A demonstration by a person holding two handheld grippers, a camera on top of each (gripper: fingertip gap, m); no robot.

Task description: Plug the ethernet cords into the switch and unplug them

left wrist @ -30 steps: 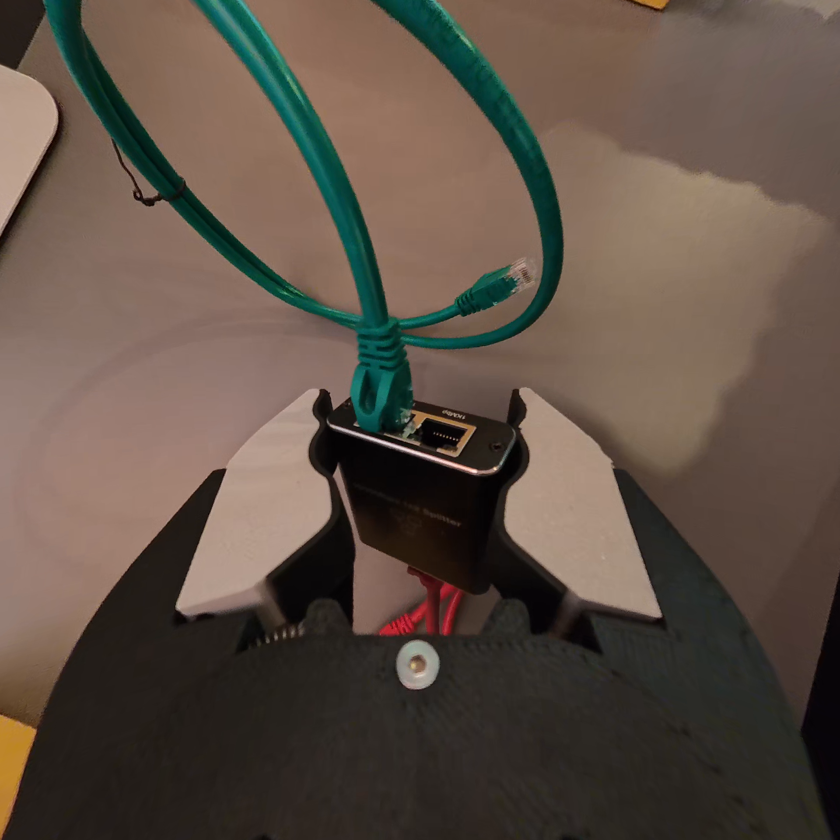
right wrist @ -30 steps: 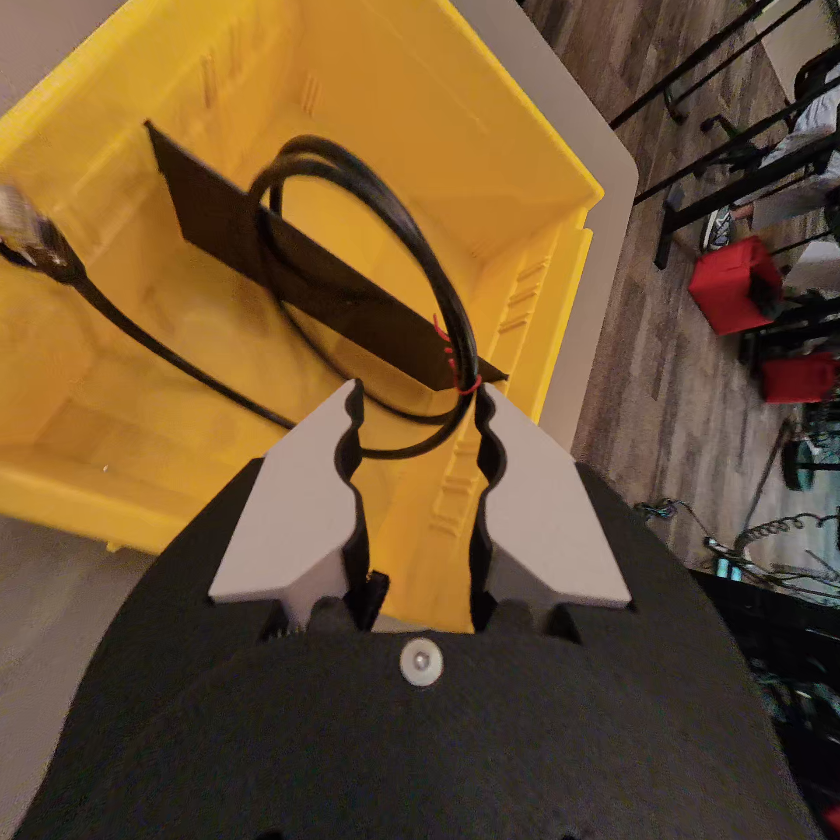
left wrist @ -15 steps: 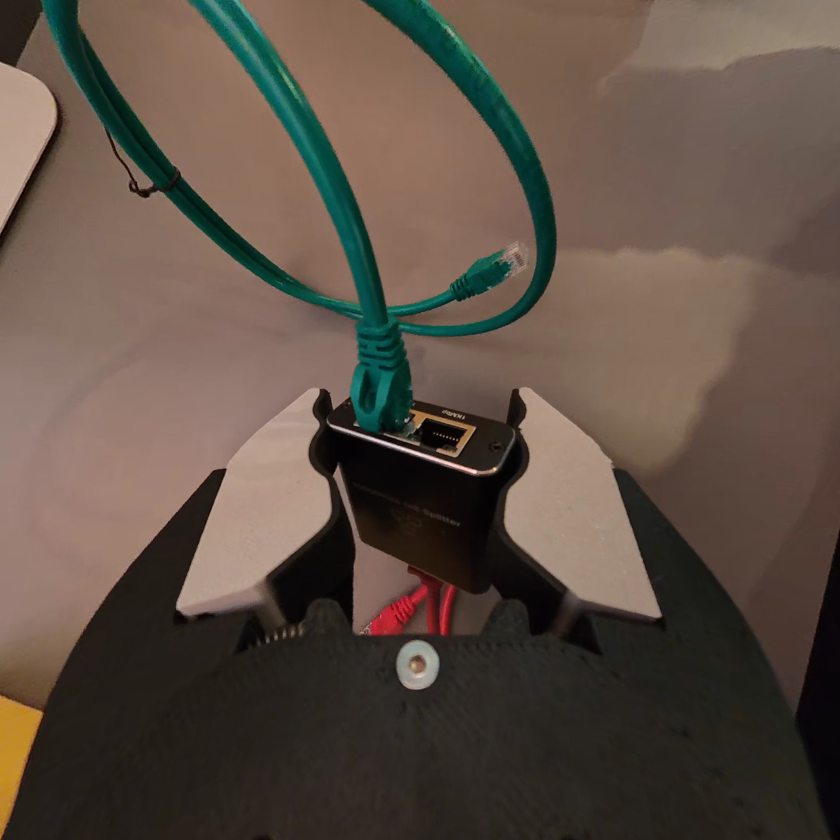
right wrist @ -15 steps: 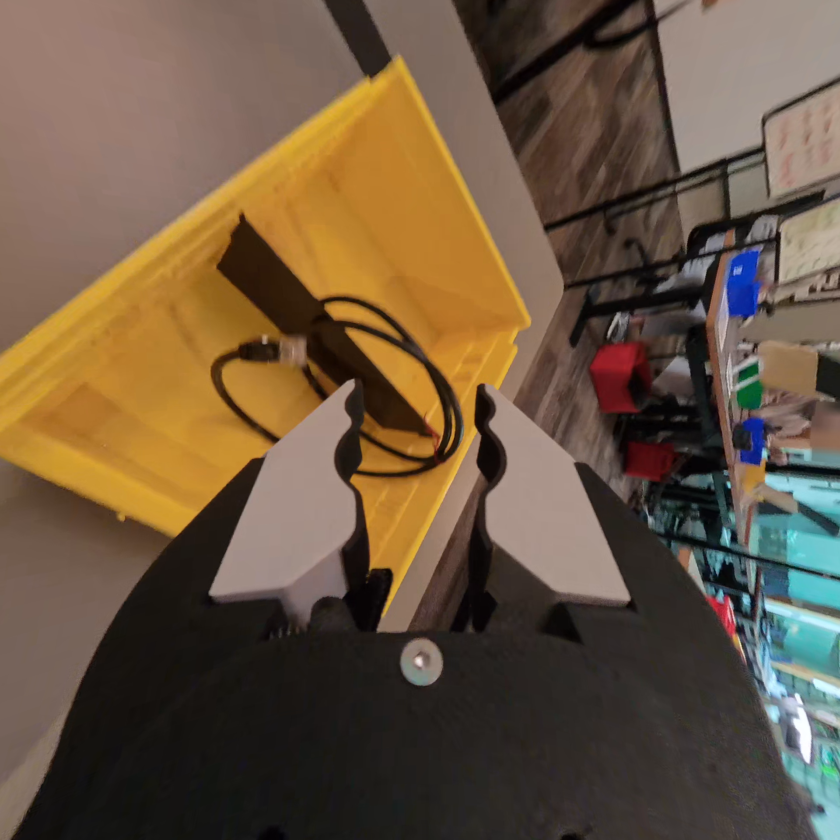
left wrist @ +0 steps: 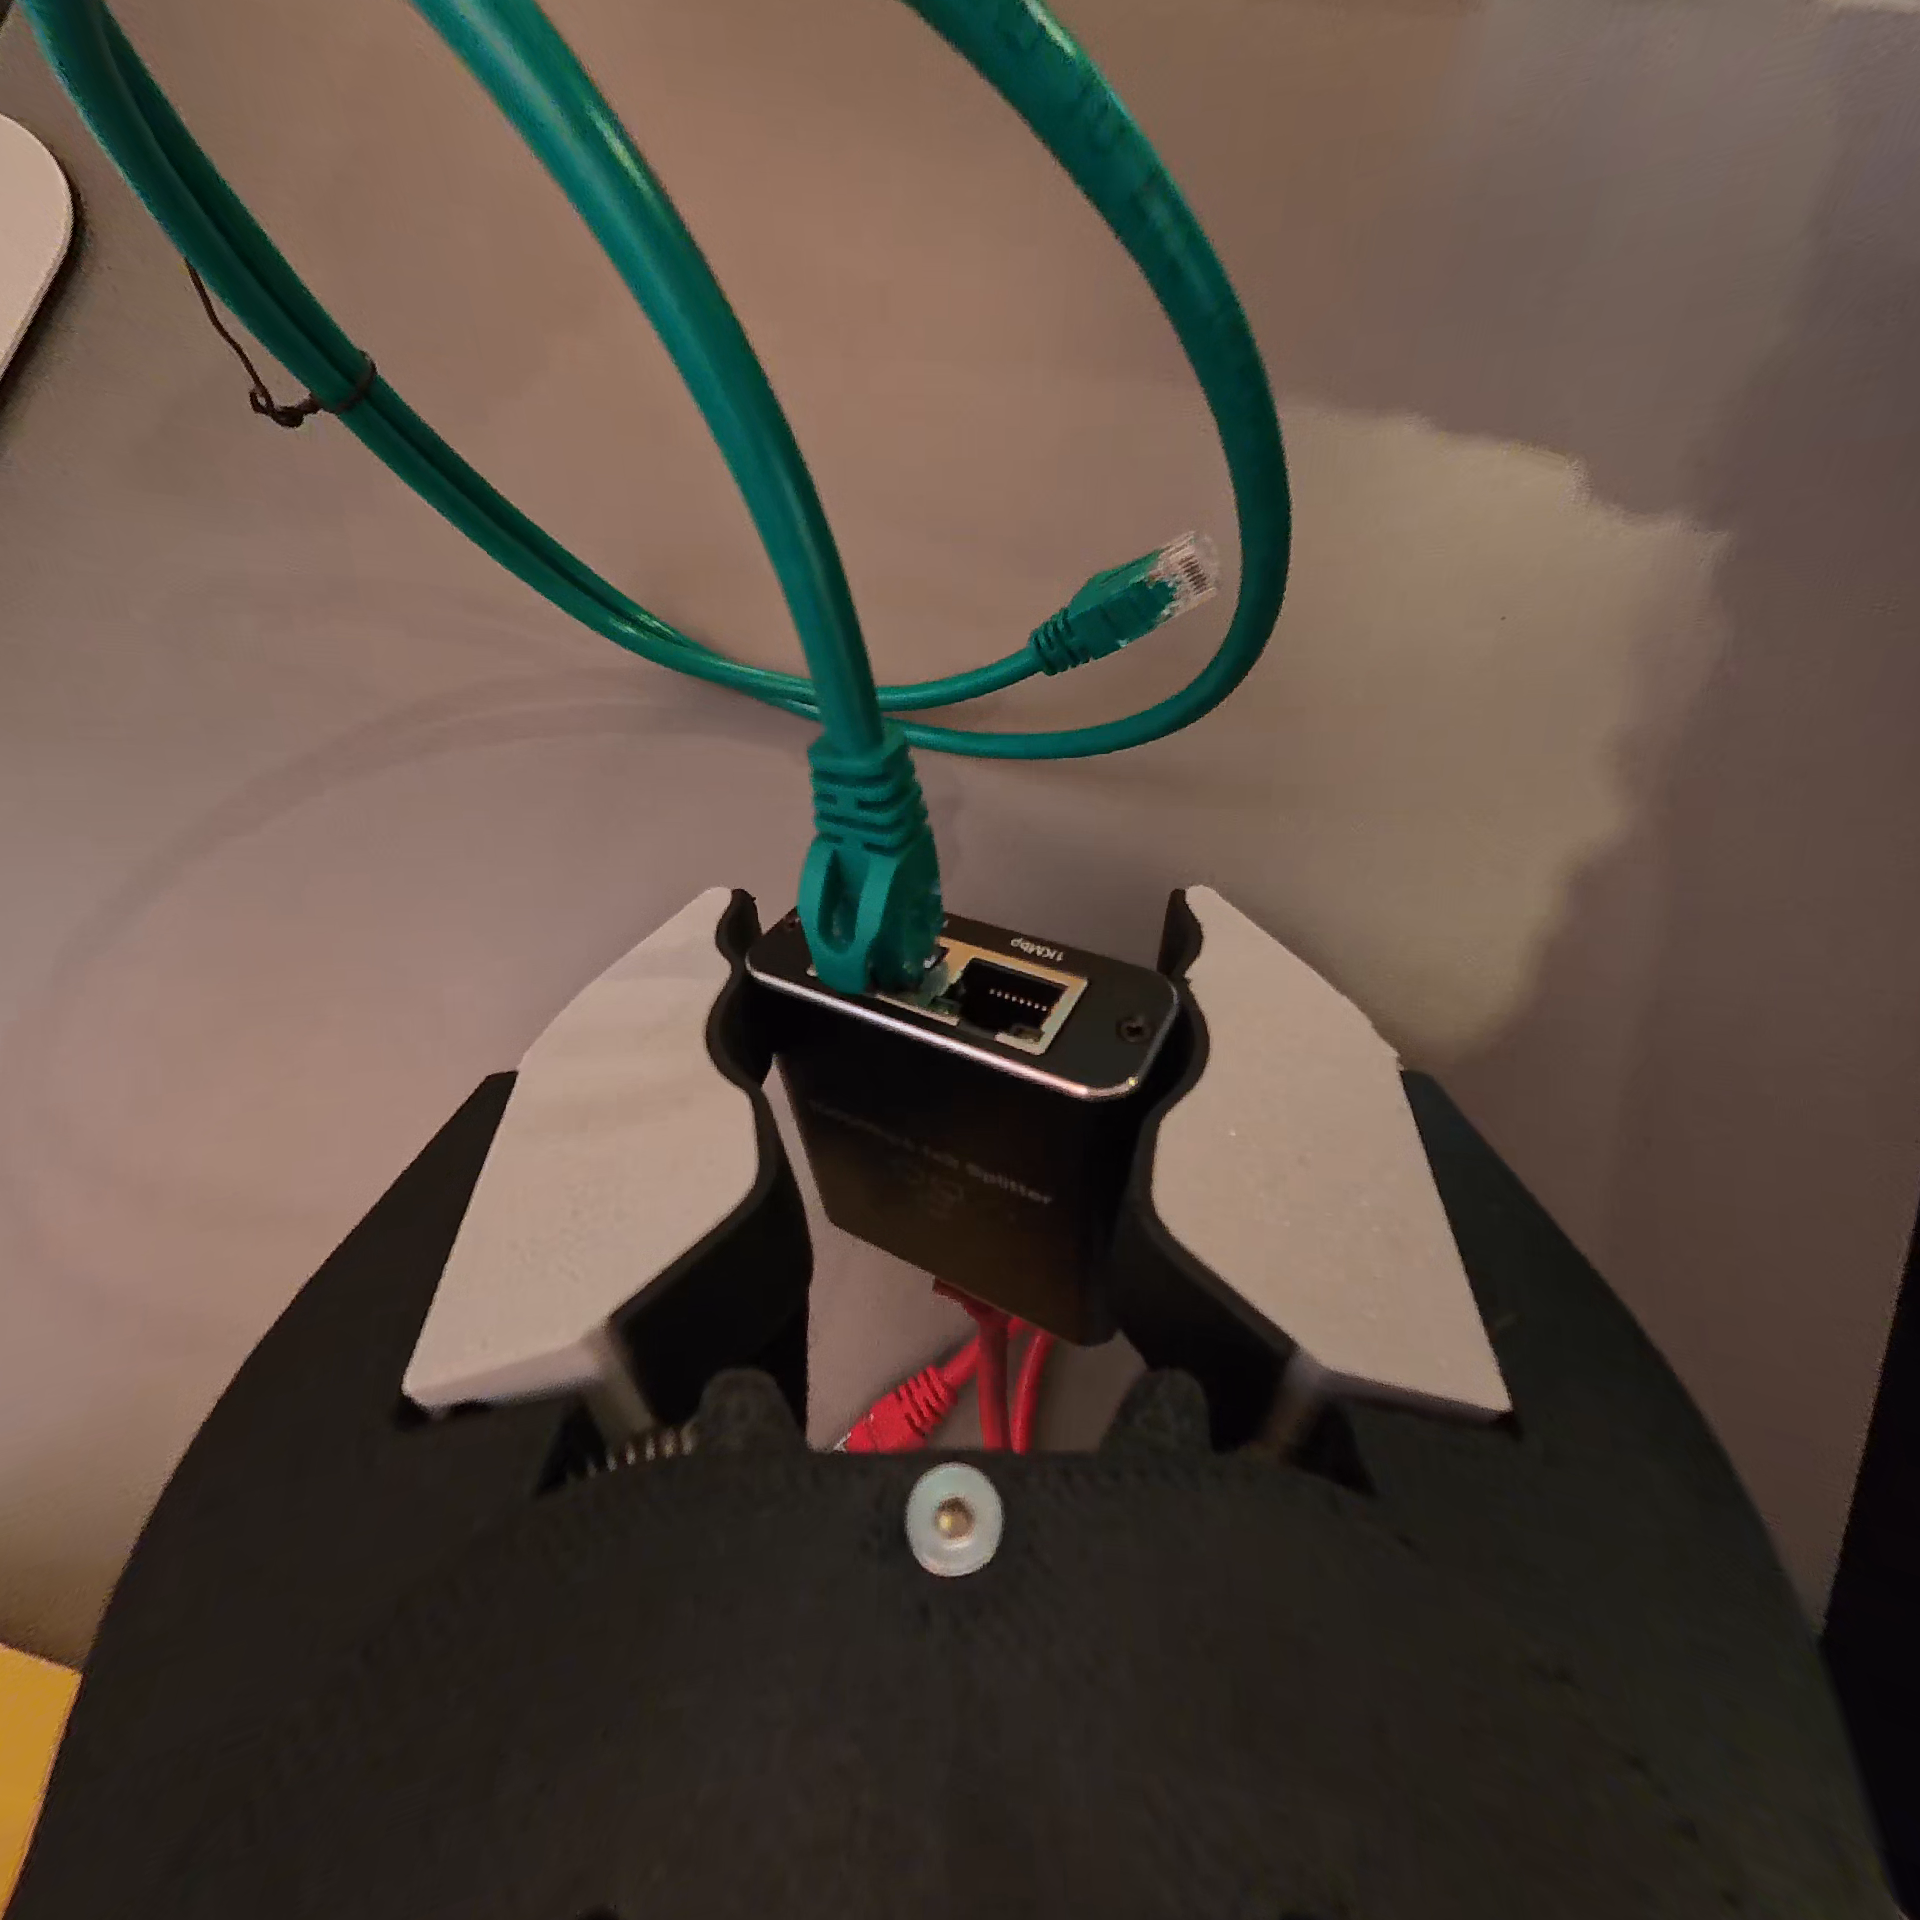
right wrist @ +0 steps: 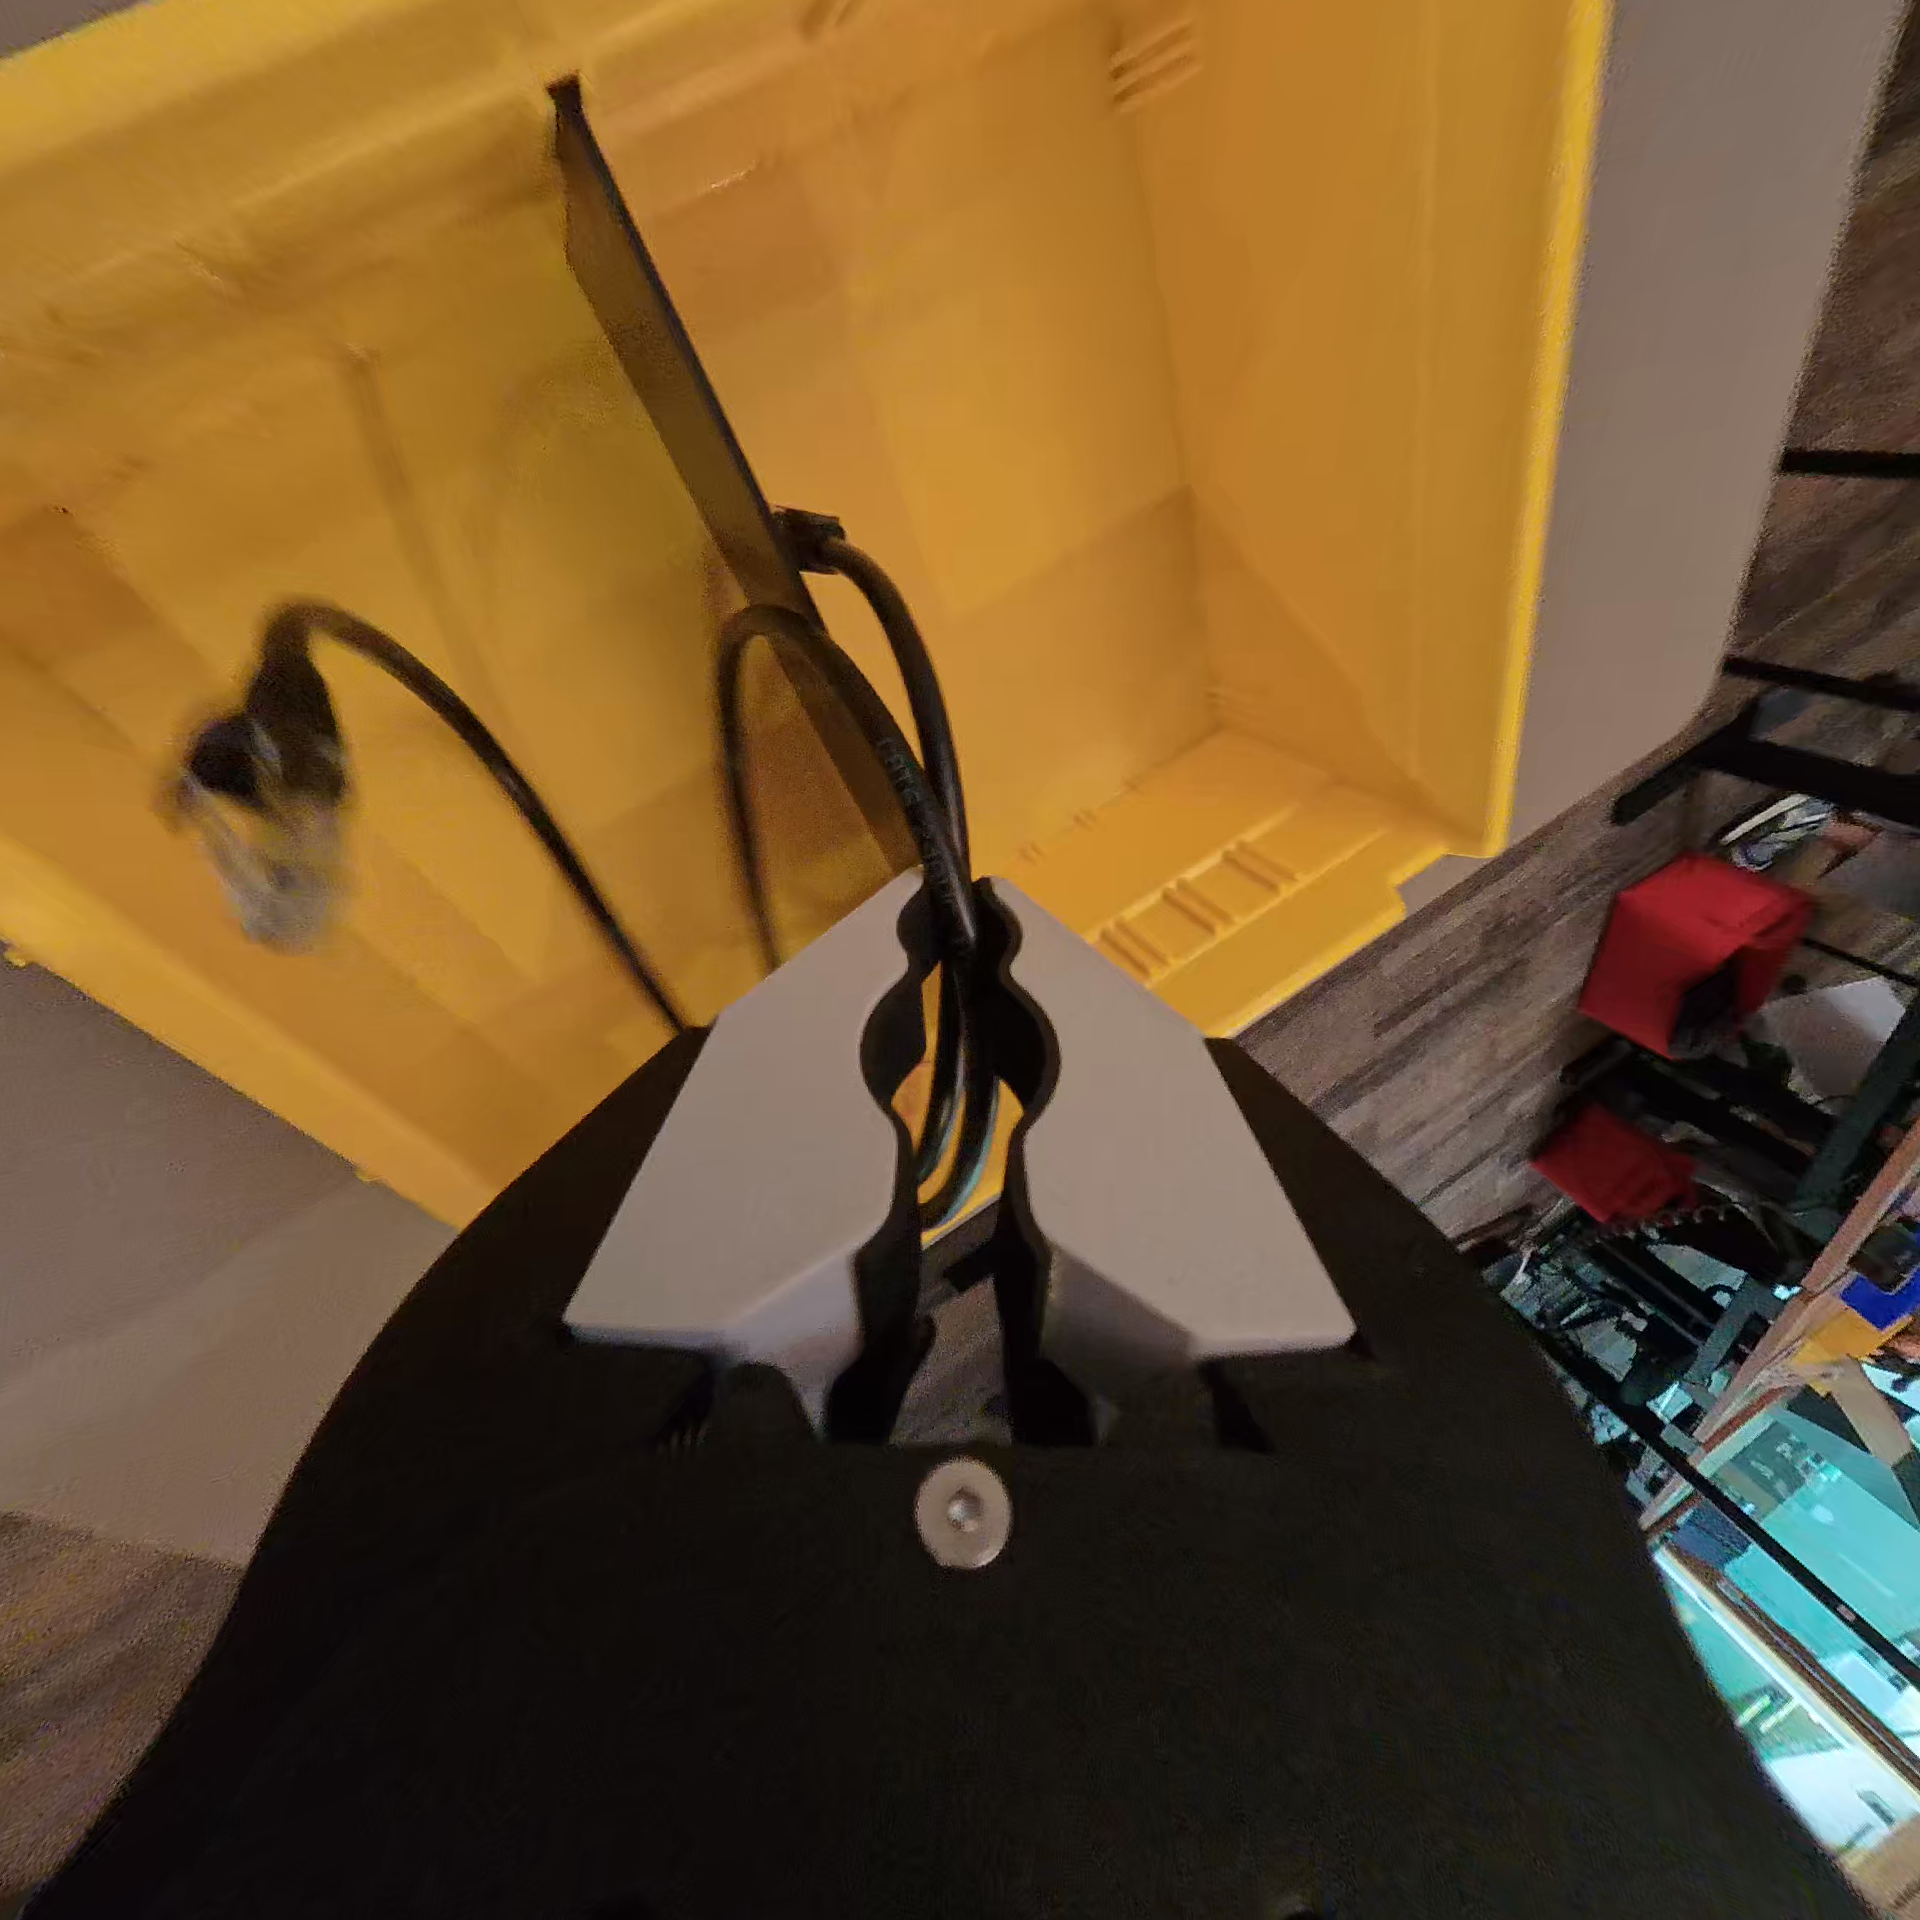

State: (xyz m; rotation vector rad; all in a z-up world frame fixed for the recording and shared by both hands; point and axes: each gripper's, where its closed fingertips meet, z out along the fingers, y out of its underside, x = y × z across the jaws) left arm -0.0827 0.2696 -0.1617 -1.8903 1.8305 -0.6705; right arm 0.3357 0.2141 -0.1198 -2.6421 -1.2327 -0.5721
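Switch [left wrist: 956, 1122] label facing left tool [left wrist: 961, 914]

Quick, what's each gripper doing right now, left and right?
Left gripper: closed on the black switch, green cord plugged in.
Right gripper: closed on the black ethernet cord.

Left tongs [left wrist: 961, 935]: fingers spread wide, clamped on the flanks of a black switch [left wrist: 966, 1122], pointing downward. Right tongs [right wrist: 951, 914]: tips nearly together, pinching a black ethernet cord [right wrist: 930, 769], tilted.
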